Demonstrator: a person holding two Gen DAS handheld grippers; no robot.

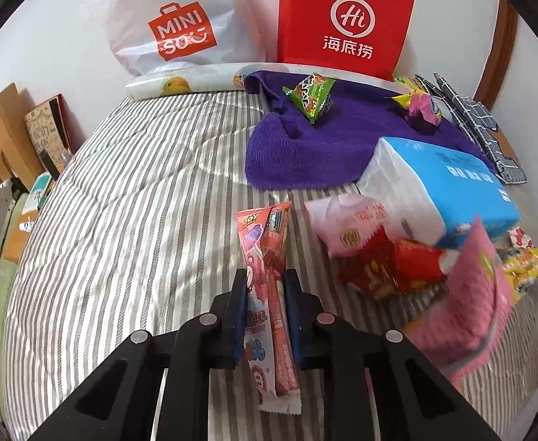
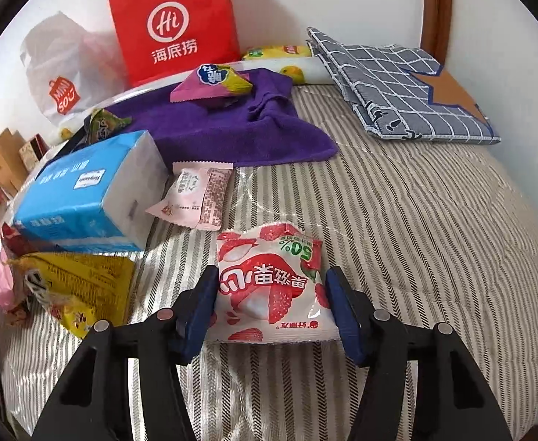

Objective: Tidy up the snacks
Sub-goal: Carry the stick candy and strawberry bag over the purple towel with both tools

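Left gripper [image 1: 265,294]: clamped tight on long pink snack stick [image 1: 267,294].
Right gripper [image 2: 271,301]: jaws partly open, flanking lychee gummy pouch [image 2: 269,286]; contact unclear.
Advice: lifting each straight suited both.

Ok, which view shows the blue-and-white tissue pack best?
The right wrist view: the blue-and-white tissue pack shows whole, top and end face. In the left wrist view a blurred pink packet overlaps its near corner.

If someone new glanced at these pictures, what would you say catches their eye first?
Probably the red paper bag standing against the wall beyond the purple towel. Nearer, the left claw is shut on a long pink snack packet, and a lychee candy pouch lies between the right claw's jaws.
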